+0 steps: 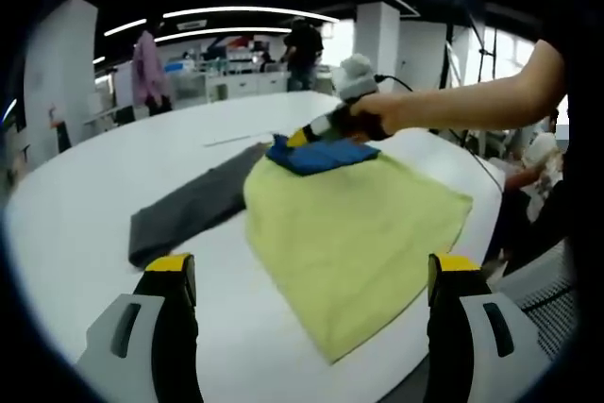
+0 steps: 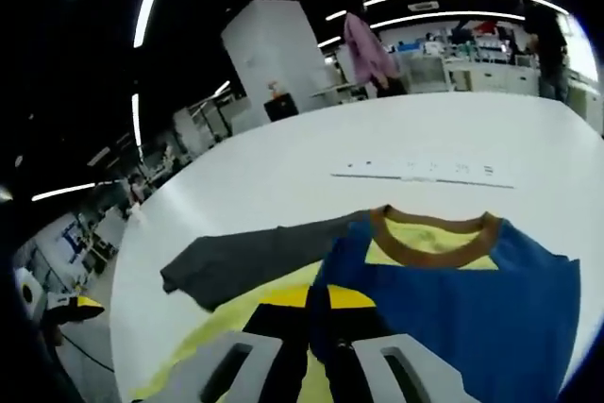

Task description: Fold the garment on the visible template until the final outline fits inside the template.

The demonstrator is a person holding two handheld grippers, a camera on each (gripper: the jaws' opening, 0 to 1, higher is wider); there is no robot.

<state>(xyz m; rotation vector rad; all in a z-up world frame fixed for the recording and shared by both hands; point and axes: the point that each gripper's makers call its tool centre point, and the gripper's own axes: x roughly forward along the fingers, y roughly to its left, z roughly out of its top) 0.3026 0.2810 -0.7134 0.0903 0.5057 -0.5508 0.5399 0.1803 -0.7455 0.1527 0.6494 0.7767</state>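
Right claw (image 2: 316, 332), lower centre of the right gripper view: jaws together, clamped on the blue fabric of the yellow, blue and grey long-sleeved garment (image 2: 453, 304), whose brown collar sits at centre right. In the left gripper view the right claw (image 1: 326, 129) holds that blue part folded over the yellow body at upper centre. Left claw (image 1: 311, 280): jaws apart, holding nothing, above the white round tabletop (image 1: 85, 205). Grey sleeve (image 1: 193, 205) lies flat at centre left. Template not discernible.

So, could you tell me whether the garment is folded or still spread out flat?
Partly folded: the right gripper holds the garment's blue part doubled over the yellow-green body; a grey sleeve lies stretched out.
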